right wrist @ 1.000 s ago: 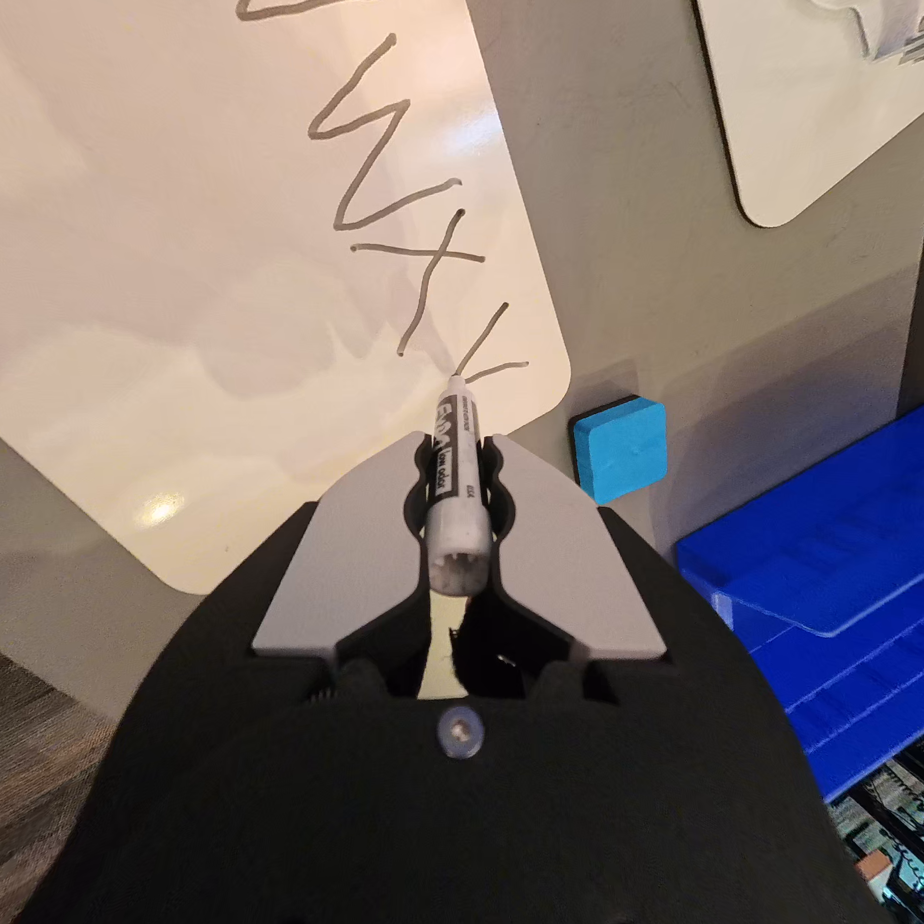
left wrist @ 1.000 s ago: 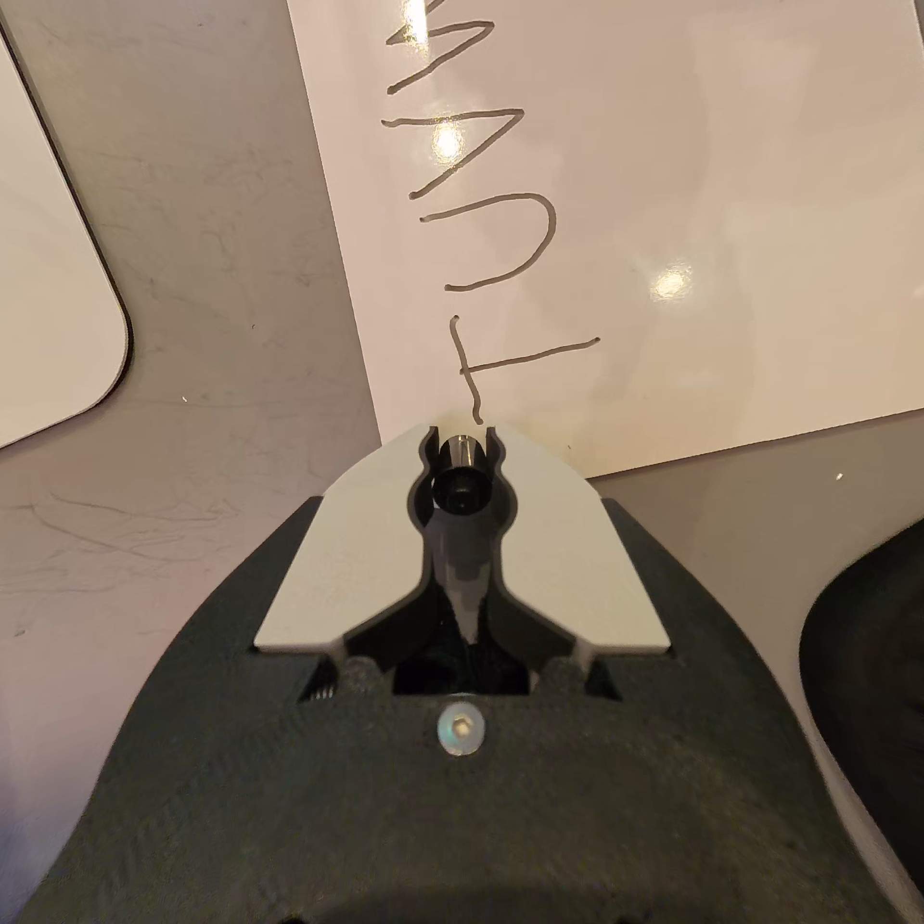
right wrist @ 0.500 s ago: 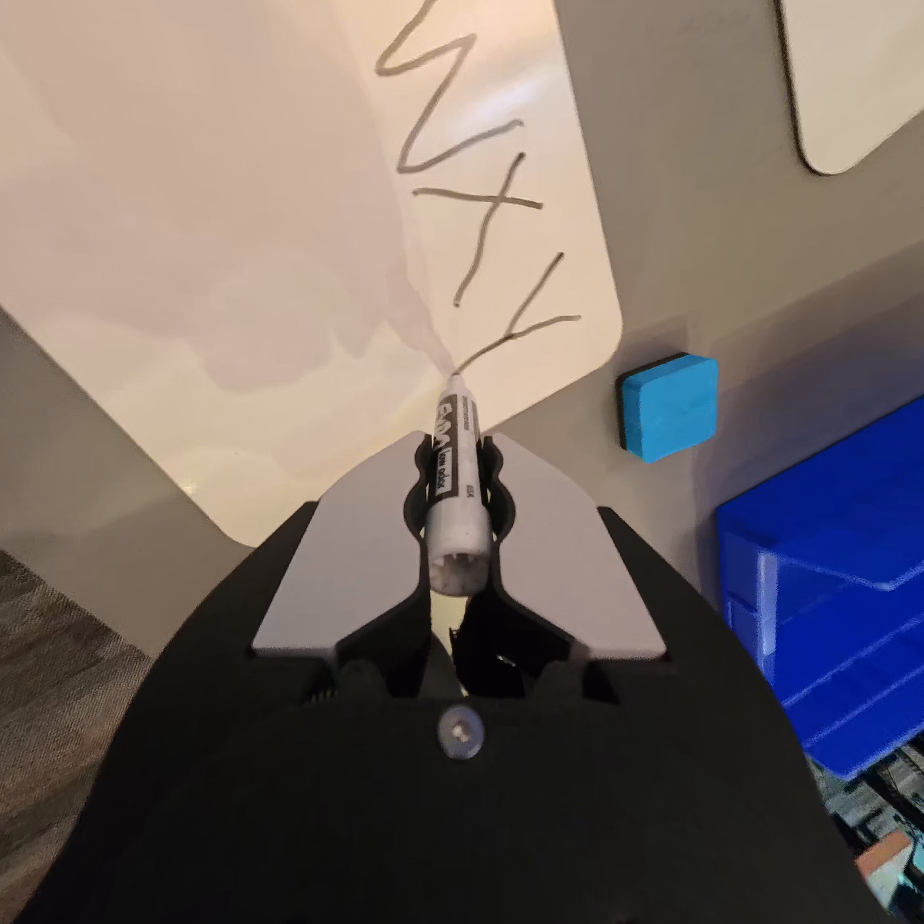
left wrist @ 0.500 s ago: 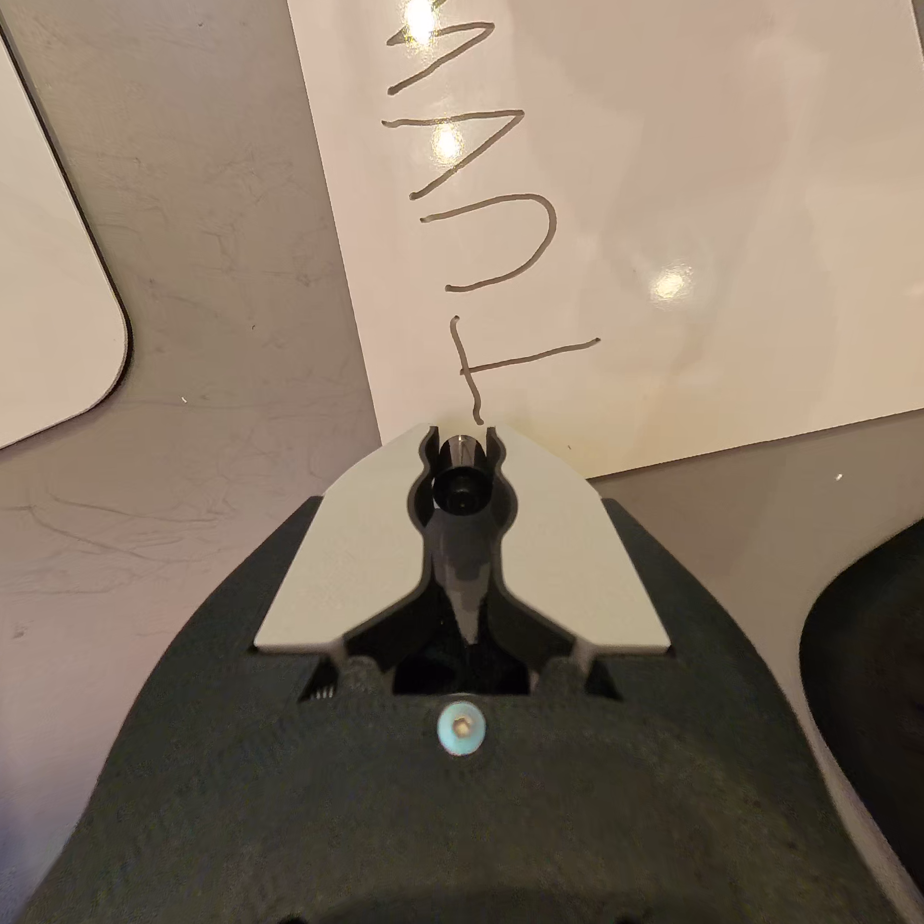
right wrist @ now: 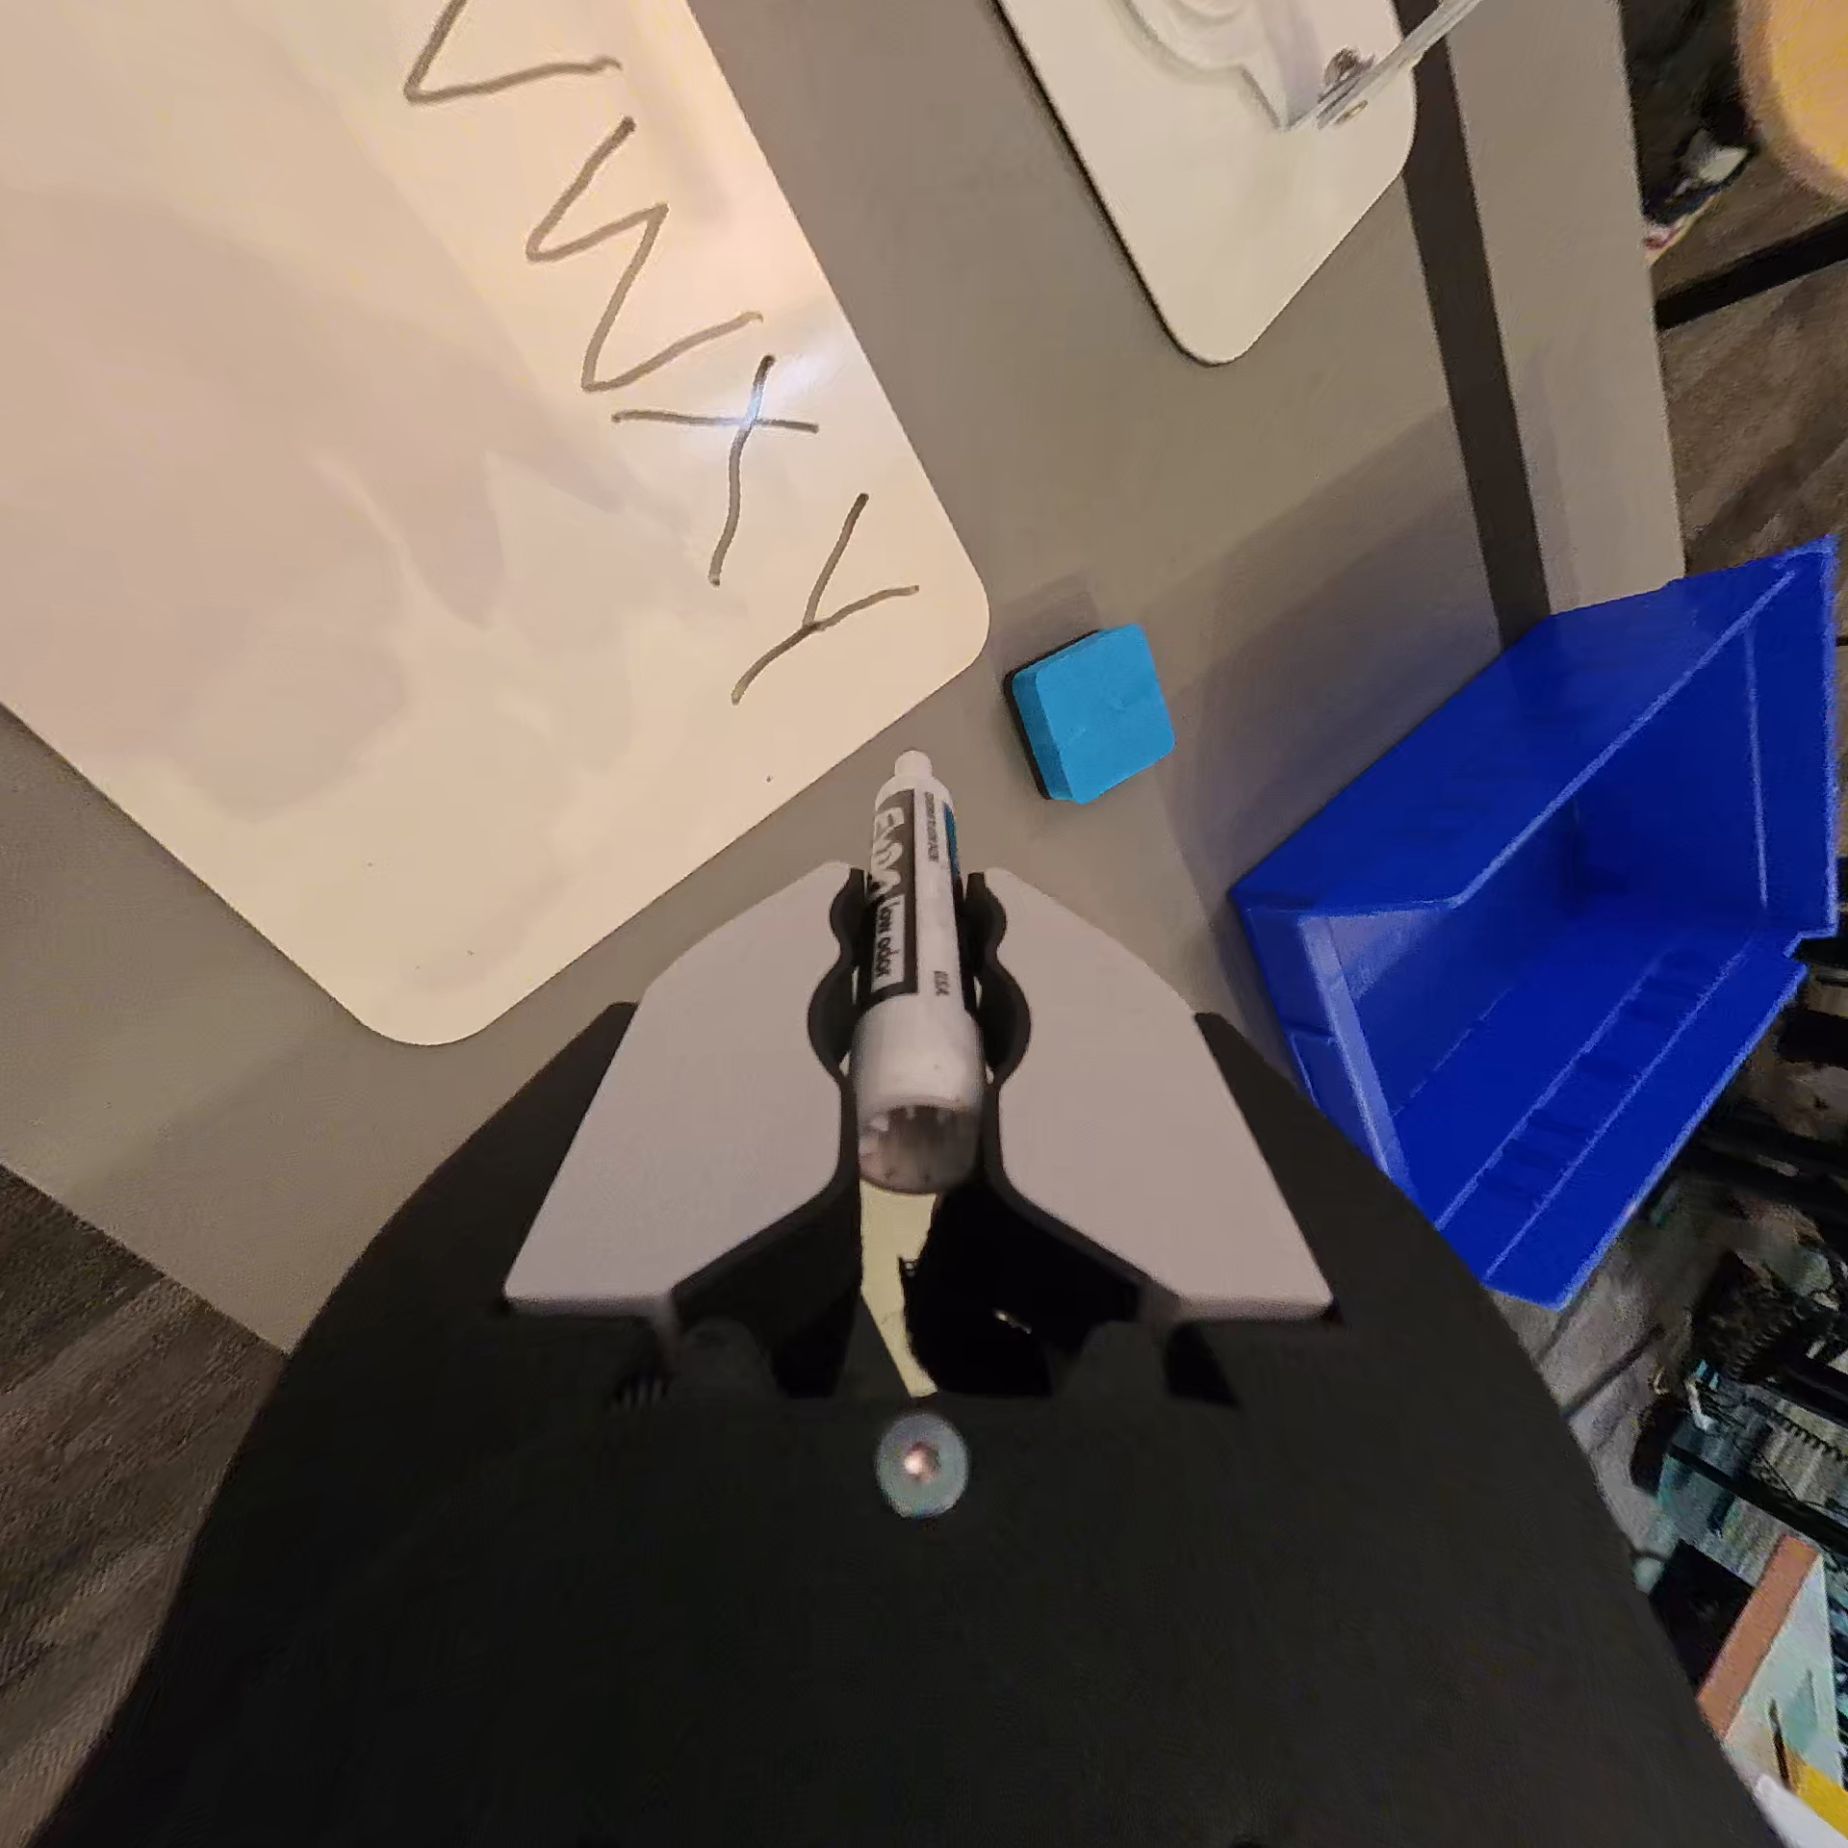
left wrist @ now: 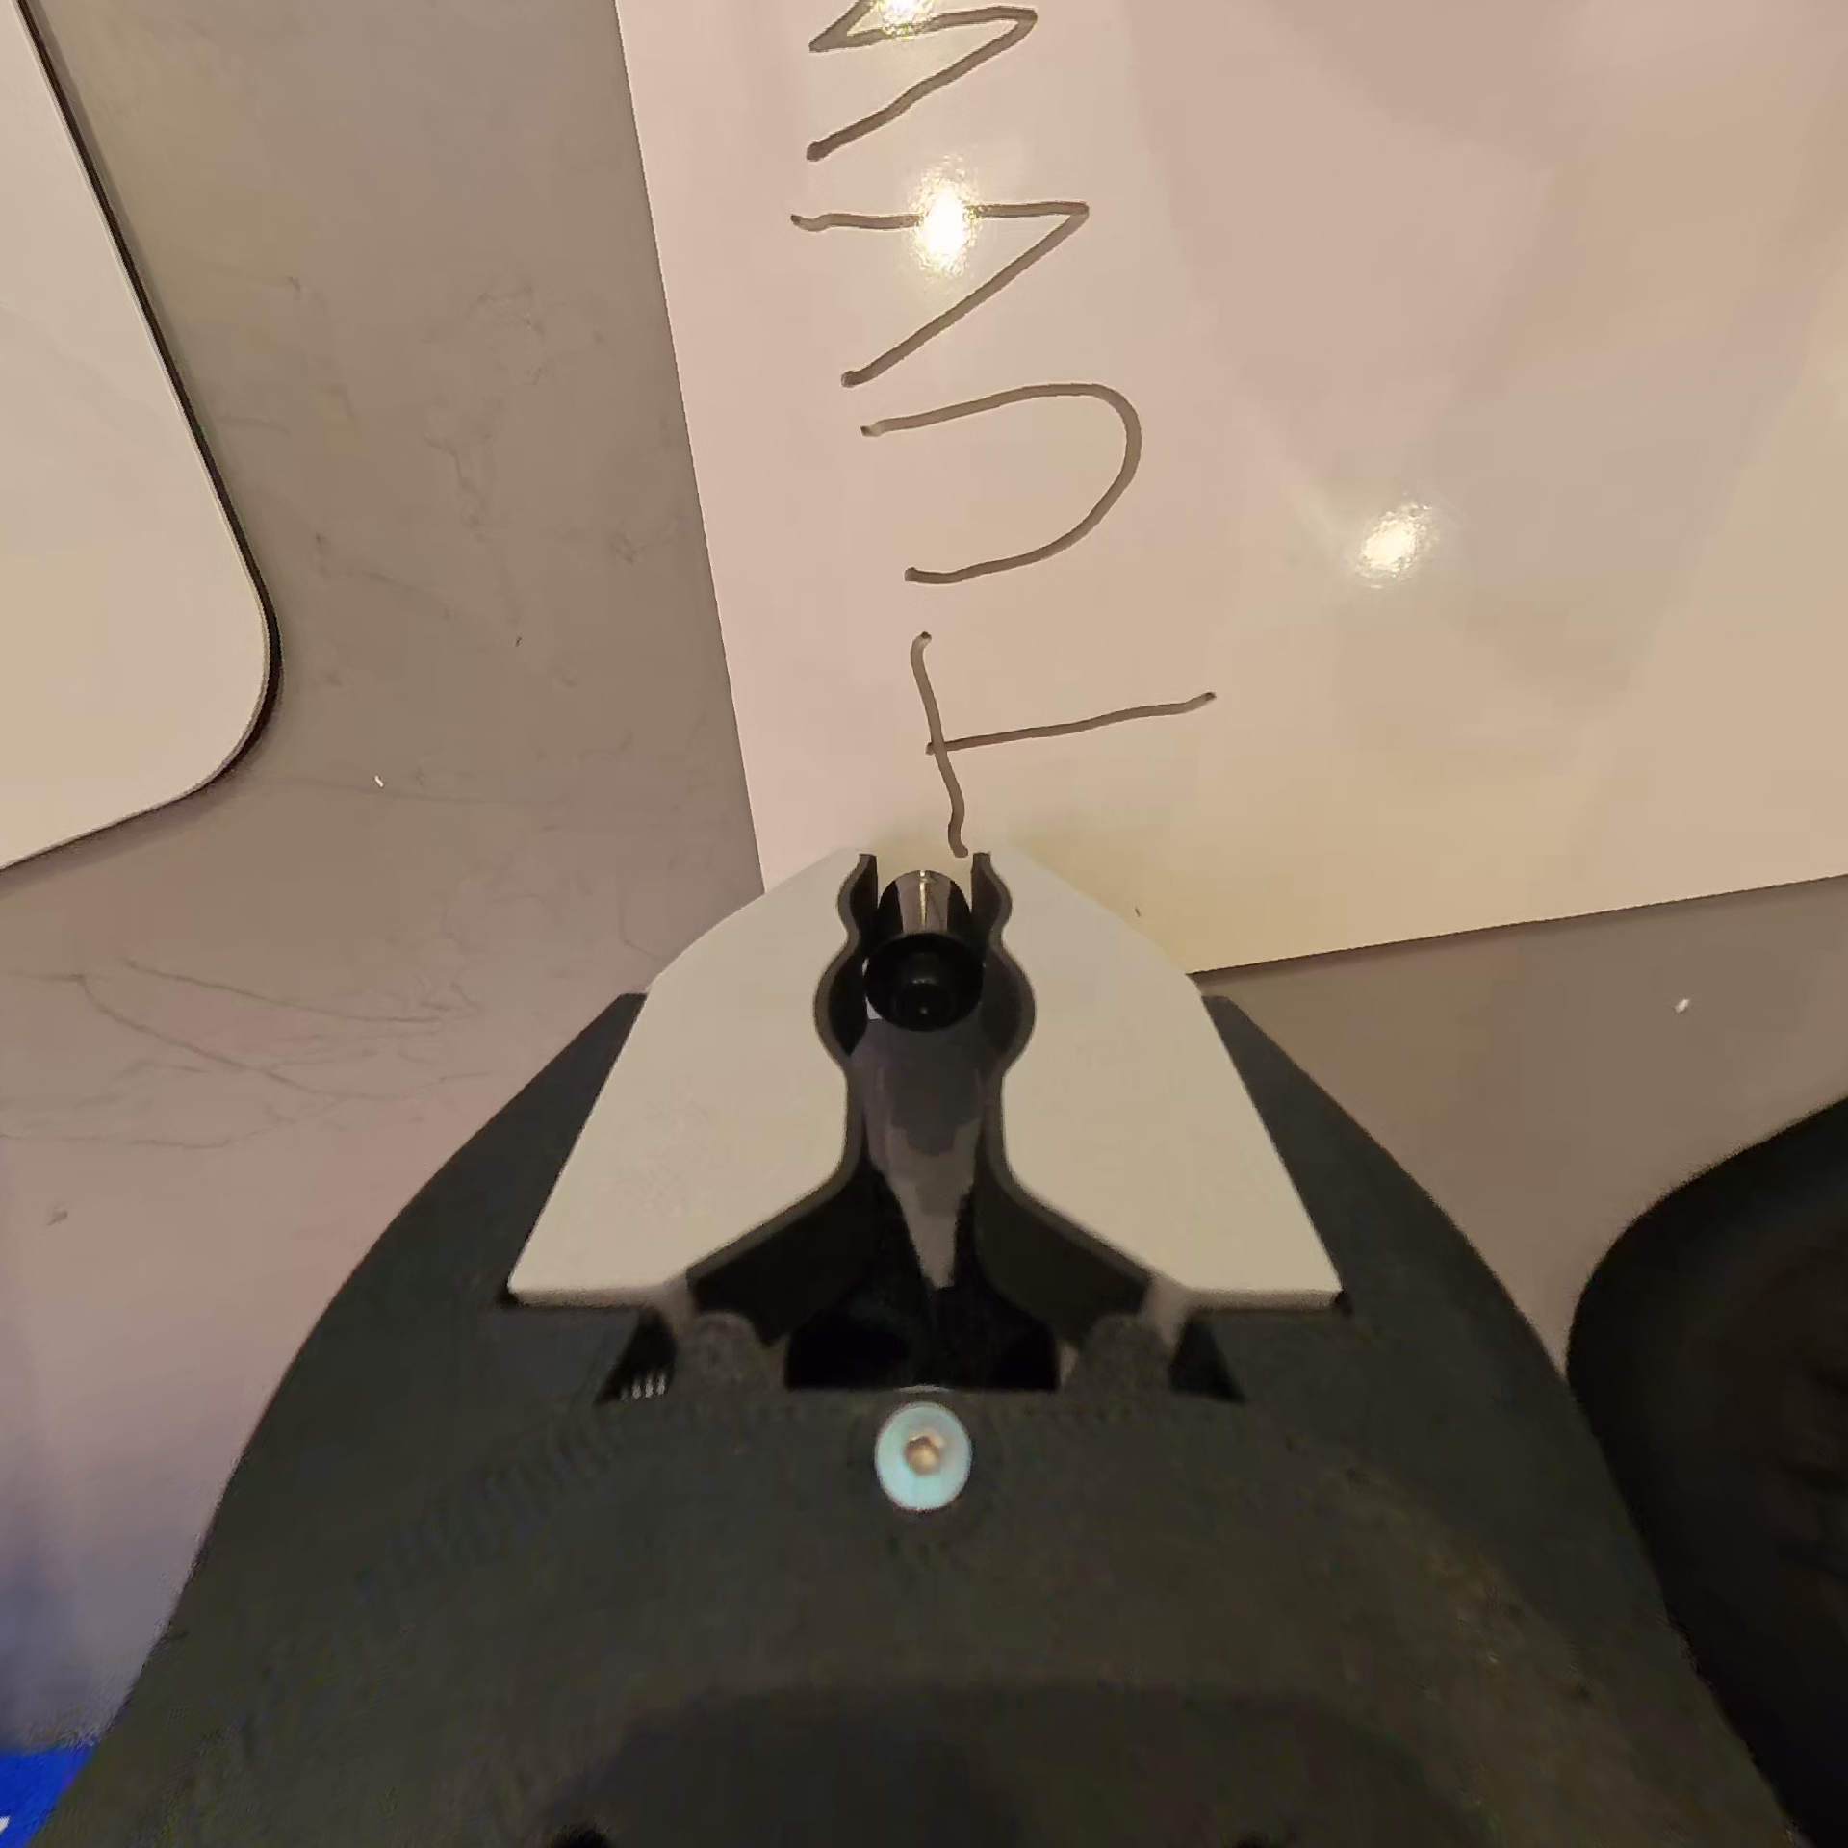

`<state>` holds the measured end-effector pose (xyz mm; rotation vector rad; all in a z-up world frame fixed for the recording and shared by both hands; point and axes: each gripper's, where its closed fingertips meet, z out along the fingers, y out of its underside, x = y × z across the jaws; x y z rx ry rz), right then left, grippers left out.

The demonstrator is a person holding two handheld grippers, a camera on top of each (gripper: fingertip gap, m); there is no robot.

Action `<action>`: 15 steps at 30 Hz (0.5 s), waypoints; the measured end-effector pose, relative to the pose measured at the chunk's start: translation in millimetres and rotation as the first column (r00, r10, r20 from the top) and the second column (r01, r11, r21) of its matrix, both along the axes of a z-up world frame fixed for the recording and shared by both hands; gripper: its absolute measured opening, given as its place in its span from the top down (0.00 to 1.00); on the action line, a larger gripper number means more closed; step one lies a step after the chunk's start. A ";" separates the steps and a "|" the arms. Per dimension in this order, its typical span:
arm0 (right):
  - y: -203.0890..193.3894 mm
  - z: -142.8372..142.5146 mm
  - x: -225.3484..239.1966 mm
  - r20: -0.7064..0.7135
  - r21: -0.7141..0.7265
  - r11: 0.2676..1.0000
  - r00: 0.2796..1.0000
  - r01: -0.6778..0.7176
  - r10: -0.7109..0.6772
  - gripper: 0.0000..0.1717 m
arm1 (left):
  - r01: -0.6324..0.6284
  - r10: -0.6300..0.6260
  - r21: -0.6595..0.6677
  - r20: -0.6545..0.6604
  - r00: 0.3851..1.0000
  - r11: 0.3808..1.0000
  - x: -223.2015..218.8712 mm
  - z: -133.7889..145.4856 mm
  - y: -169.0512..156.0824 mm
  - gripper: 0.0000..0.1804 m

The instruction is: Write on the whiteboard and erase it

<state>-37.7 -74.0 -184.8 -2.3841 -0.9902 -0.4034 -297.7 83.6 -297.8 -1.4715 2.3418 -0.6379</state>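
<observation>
Your right gripper (right wrist: pixel 915 880) clasps the white marker (right wrist: pixel 915 960), tip raised off the whiteboard (right wrist: pixel 330 560) and pointing at bare table (right wrist: pixel 1000 250) beside the blue eraser (right wrist: pixel 1092 712). Your left gripper (left wrist: pixel 922 870) pinches the black cap (left wrist: pixel 918 975) at the board's near edge. With a row of letters written, capping looks next: bring the tip straight into the cap's mouth, keep both grips firm, and push along the marker's axis so neither part twists.
</observation>
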 end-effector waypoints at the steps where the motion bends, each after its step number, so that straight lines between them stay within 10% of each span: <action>1: 1.6 3.1 -0.6 -0.006 0.020 1.000 1.000 -0.010 0.010 0.88 | -0.006 0.006 0.002 -0.002 1.000 1.000 0.0 0.0 -0.1 0.90; 15: 112.3 29.2 -34.0 -0.190 0.221 0.866 0.851 -0.448 0.489 0.88 | -0.143 0.156 0.081 -0.188 0.970 0.986 1.9 -0.7 0.1 0.90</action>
